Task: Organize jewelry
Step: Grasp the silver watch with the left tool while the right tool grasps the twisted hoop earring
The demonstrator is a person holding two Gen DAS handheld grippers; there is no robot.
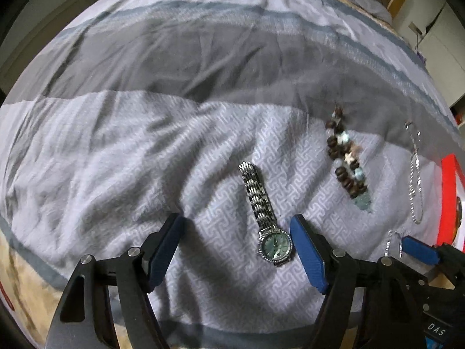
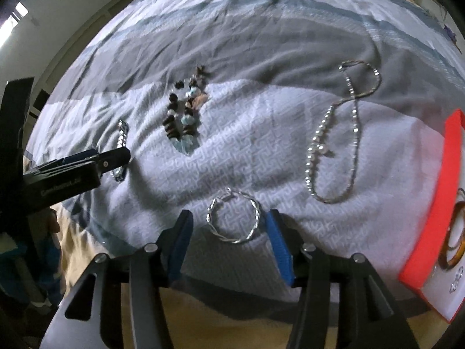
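Both grippers open: watch point(image 1: 266, 215), hoop point(image 2: 233, 219).

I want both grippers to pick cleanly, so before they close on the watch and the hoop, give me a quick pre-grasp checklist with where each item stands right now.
1. Left gripper jaws open: ok.
2. Watch between the left jaws: ok, though its face lies close to the right-hand finger, off centre.
3. Right gripper jaws open: ok.
4. Twisted silver hoop between the right jaws: ok, roughly centred, flat on the bedspread.
5. Neighbours clear of both grasps: ok; the beaded bracelet and silver chain lie farther away.
6. Red box open and ready: ok; it already holds an amber bangle.
7. Jaw height above the fabric: cannot tell.
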